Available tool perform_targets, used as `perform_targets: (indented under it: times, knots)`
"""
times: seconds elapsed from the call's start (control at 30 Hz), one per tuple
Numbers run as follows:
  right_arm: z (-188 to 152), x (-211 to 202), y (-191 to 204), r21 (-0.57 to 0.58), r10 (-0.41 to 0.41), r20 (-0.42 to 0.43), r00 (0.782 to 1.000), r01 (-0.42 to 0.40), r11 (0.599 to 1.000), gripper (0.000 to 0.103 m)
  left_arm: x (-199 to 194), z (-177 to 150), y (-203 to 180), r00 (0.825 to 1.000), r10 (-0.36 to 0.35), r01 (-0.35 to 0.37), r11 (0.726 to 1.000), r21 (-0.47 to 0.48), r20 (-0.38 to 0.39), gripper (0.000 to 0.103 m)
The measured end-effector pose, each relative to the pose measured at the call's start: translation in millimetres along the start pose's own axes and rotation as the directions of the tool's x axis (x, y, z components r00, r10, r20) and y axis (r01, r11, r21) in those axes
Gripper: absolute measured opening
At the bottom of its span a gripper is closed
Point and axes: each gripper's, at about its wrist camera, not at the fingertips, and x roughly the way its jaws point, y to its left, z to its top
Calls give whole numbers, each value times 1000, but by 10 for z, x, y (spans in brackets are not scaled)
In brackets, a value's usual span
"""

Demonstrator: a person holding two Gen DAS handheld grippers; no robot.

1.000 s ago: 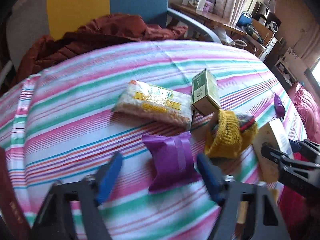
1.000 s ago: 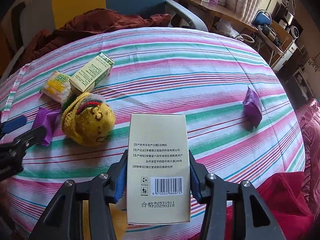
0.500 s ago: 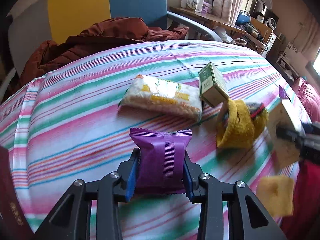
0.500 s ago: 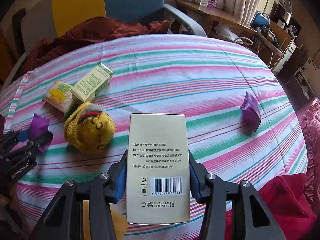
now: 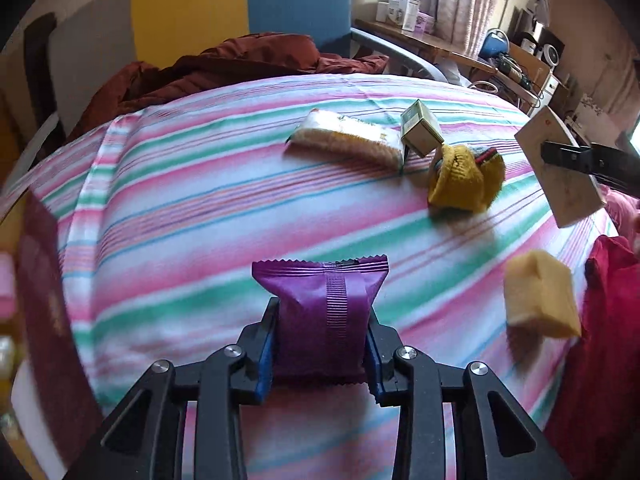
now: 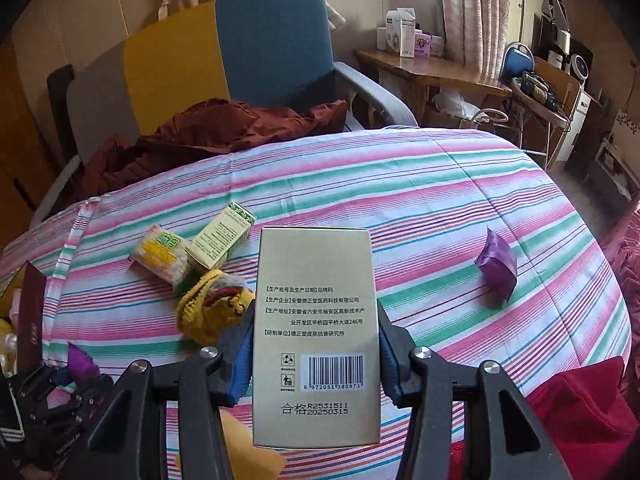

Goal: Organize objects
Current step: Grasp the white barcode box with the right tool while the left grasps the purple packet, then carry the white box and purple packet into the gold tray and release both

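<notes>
the left gripper [image 5: 320,344] is closing on a purple packet [image 5: 322,316], its blue pads pressed against both sides, the packet upright above the striped cloth [image 5: 192,216]. the right gripper [image 6: 316,356] is clamped on a tall gold box [image 6: 316,320], barcode side facing the camera, lifted clear of the cloth. taking the yellow sock [image 6: 212,312] as landmark: a green carton [image 6: 220,240] and a noodle pack [image 6: 162,254] lie just behind it, touching it, and a second purple packet [image 6: 496,266] lies well to its right.
</notes>
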Motion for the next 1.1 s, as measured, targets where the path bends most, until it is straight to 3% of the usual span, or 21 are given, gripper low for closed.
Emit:
perform_targets:
  times: [0.33,0.6,0.8,1.1]
  knots:
    - [-43,-38,162,-80,-31,22,999,33,996,51,-721,-329,159,995,29,-28,1000,-10,99,37]
    - [-81,-118,338,-130,-39,18,999,41,991,51,-1309,-480,484,977,74,-62,996,-65,200,37]
    - [-126,-383,639,-130,29,40,999,-23,991,51,-1525,-622,766,965,120,-93,988,-120,234,37]
    - [-167,-710,1565,-240,216,40,976,-201,950,51,-1759,-888,1245,952,173,-113,966,-233,252,37]
